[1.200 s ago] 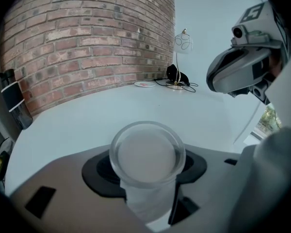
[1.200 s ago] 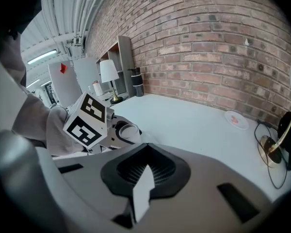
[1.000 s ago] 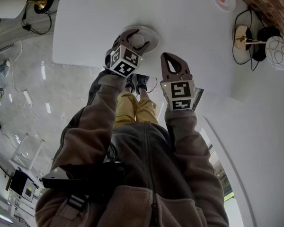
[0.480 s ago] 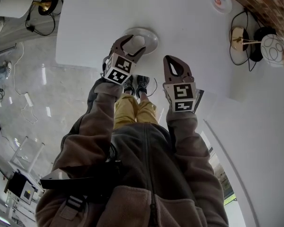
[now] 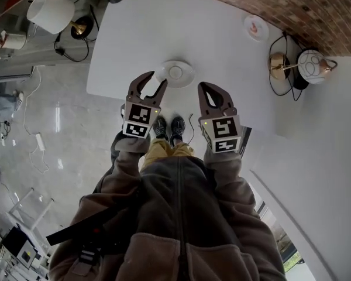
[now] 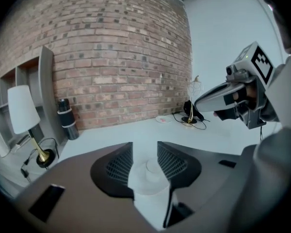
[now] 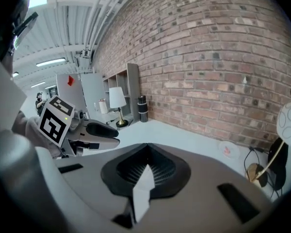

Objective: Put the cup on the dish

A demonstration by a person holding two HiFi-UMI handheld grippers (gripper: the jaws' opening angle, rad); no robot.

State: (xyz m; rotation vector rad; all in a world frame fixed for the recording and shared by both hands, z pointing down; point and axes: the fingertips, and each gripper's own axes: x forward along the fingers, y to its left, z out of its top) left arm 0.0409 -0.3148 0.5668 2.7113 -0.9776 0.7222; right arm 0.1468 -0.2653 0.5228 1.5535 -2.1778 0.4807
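Observation:
A small white cup (image 5: 175, 71) stands upright on the white dish (image 5: 186, 78) near the table's front edge. My left gripper (image 5: 154, 82) sits just short of the dish, at its left front. Its jaws are apart and closing, and nothing is between them. In the left gripper view the cup (image 6: 153, 168) shows through the gap, beyond the left gripper (image 6: 145, 161). My right gripper (image 5: 213, 93) hovers to the right of the dish with its jaws together and empty. The right gripper view shows the right gripper (image 7: 145, 165) the same way.
The white table (image 5: 222, 51) carries a small plate with a red mark (image 5: 255, 27) at the far right. A globe lamp (image 5: 309, 63) with cables stands by the brick wall. A white-shaded lamp (image 5: 51, 12) and a black bottle (image 6: 67, 119) stand at the far left.
The left gripper has let go of the cup and drawn back toward the person, leaving the cup on the dish. The right gripper has hardly moved.

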